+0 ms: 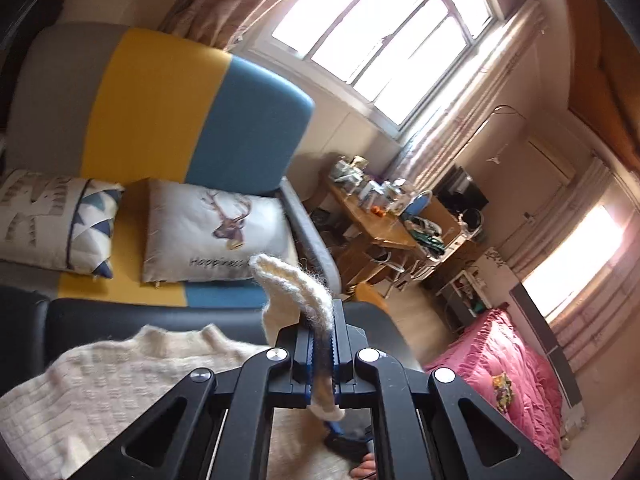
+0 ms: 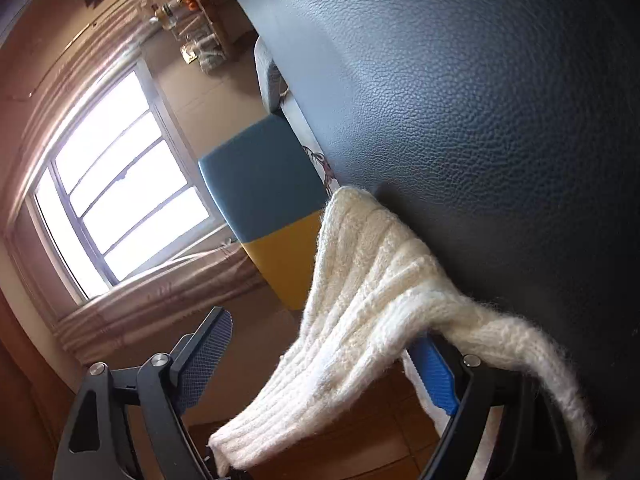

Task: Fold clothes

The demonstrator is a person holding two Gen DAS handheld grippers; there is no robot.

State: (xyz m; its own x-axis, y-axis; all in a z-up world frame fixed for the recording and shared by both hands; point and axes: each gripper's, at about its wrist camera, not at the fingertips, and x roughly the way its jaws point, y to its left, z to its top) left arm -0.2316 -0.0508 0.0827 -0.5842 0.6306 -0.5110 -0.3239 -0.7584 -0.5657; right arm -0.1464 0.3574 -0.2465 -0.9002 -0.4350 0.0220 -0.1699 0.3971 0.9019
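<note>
Dark leather surface (image 2: pixel 480 120) is my folding spot, with the cream knit sweater (image 1: pixel 100 384) spread on it. My left gripper (image 1: pixel 320 344) is clamped tight on a sweater edge; my right gripper (image 2: pixel 320 364) gapes wide, sleeve (image 2: pixel 360 300) draped across, nothing pinched. I'd close the right before lifting so the fold stays even.

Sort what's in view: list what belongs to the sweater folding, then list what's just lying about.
Belongs to the job:
cream knit sweater
left gripper, clamped on a fold of it
right gripper, jaws apart, sweater draped over one finger
dark leather surface under the sweater

Just lying about:
deer cushion
triangle-pattern cushion
cluttered wooden table
pink quilt
</note>
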